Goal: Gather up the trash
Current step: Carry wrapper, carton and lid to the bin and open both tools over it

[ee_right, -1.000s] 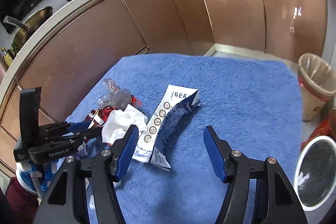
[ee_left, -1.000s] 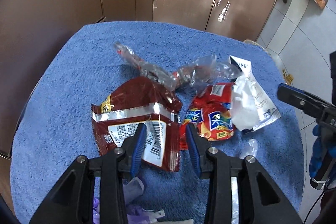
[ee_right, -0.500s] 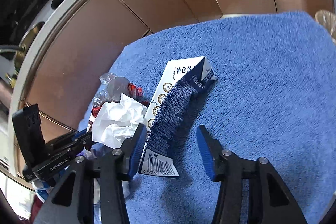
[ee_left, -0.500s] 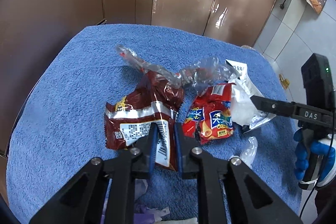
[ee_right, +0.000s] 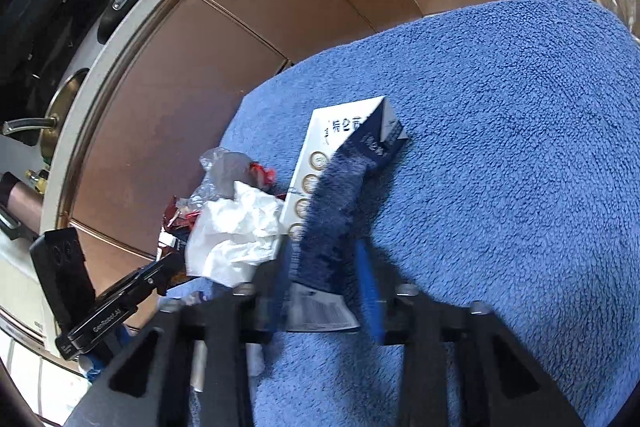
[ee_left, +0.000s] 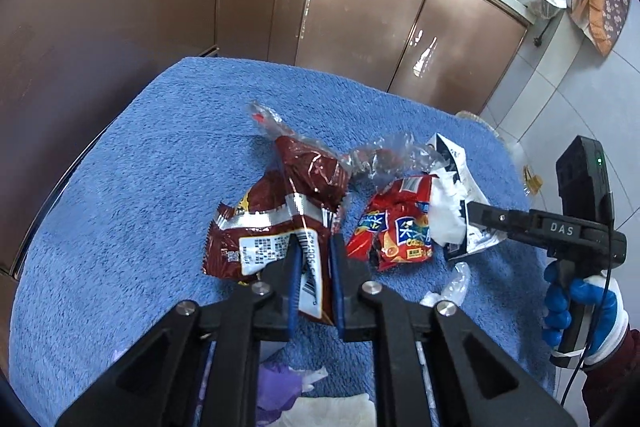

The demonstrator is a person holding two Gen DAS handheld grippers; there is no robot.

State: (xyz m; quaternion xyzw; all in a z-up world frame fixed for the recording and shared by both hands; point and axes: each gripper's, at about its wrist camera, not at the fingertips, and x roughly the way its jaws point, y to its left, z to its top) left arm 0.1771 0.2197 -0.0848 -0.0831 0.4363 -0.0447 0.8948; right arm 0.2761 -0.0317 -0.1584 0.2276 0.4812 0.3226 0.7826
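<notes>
On a blue towel (ee_left: 140, 187) lies a heap of trash. My left gripper (ee_left: 316, 243) is shut on the near edge of a dark red snack bag (ee_left: 280, 219), which is raised off the towel. Beside it lie a red-orange snack wrapper (ee_left: 400, 231), a crumpled white tissue (ee_left: 444, 215) and a clear plastic wrapper (ee_left: 384, 155). My right gripper (ee_right: 324, 279) is blurred. Its jaws are closing on the near end of a flattened blue-and-white carton (ee_right: 340, 195), and the pads touch both of its sides. The tissue (ee_right: 236, 231) lies left of the carton.
Purple and white scraps (ee_left: 288, 383) lie at the towel's near edge, and a small clear plastic piece (ee_left: 452, 283) lies near the right gripper. Brown cabinet doors (ee_left: 360, 7) stand behind. A lined bin (ee_right: 620, 3) shows past the towel's far right corner.
The left jaws closed on the red bag and lifted its near edge. The right gripper sank over the carton, rolled, and its jaws narrowed onto the carton's end.
</notes>
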